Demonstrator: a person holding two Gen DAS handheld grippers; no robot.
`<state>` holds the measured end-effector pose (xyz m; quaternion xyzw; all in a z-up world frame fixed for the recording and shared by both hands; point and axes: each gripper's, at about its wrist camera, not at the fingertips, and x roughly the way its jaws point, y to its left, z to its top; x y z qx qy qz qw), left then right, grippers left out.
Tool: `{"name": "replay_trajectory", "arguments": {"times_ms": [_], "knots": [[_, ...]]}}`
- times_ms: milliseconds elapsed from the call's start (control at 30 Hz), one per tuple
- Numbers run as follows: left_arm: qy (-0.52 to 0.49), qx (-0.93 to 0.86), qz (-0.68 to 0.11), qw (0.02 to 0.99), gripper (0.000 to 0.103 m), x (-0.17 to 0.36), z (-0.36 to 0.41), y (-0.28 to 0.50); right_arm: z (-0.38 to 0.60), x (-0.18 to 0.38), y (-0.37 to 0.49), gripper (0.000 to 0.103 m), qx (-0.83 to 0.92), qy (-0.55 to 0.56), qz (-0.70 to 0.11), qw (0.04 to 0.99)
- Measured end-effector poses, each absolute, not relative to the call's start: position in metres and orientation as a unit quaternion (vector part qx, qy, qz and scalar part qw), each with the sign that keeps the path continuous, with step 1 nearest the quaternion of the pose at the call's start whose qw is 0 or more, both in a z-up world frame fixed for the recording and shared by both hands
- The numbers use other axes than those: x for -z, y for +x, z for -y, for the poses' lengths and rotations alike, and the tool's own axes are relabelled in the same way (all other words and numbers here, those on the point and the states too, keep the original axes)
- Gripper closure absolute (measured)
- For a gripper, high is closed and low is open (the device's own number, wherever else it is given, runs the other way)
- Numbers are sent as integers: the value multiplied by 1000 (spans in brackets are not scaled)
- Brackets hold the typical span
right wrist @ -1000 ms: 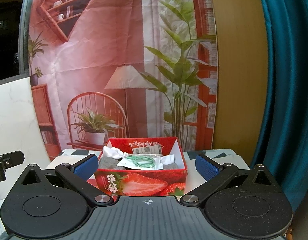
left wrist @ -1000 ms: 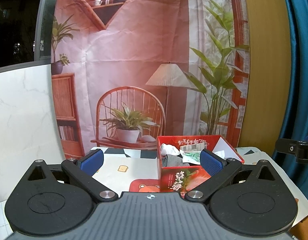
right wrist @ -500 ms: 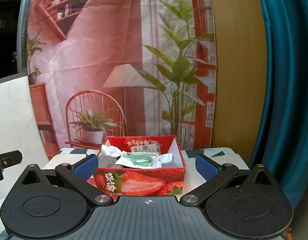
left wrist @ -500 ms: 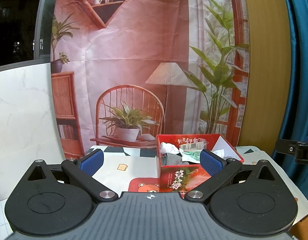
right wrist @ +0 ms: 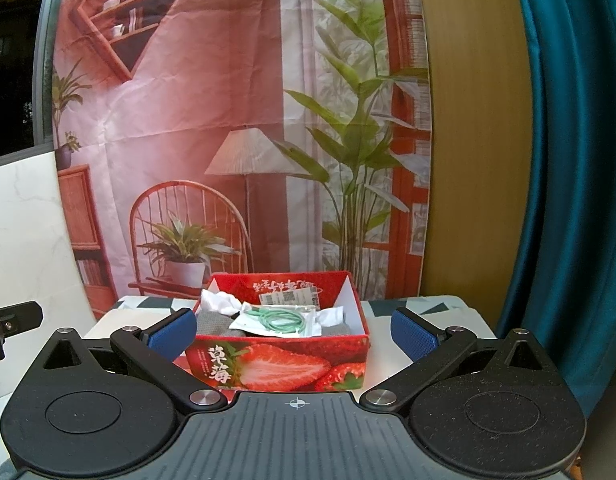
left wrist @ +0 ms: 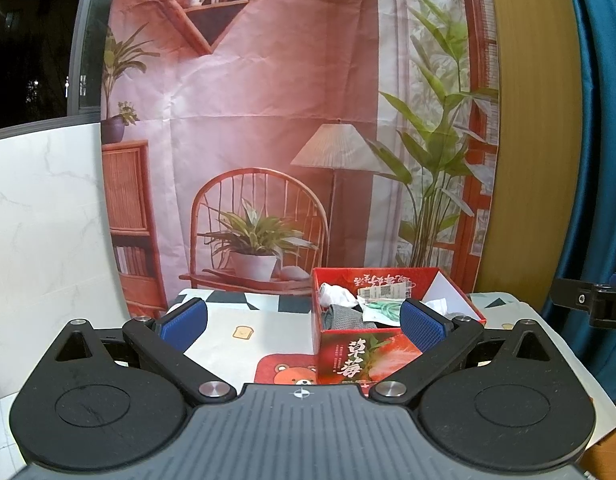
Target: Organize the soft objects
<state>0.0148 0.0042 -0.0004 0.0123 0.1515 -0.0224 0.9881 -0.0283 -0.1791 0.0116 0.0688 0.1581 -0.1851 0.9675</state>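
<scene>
Both grippers hang with jaws apart and empty, left gripper [left wrist: 303,316] and right gripper [right wrist: 293,326] facing the strawberry box [right wrist: 279,360], where white cloth [right wrist: 219,303] and a green-cord packet [right wrist: 279,320] sit gathered, likely for sorting.

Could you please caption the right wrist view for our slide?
Open right gripper faces a strawberry box holding white cloth and bagged green cord.
</scene>
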Motion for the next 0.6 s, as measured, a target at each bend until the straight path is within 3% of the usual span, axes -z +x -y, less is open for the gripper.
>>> {"name": "replay_trajectory", "arguments": {"times_ms": [600], "knots": [[8,24,-155,988,0,2,-3,15,178,-12,-28,0,185,68,-159,967]]}}
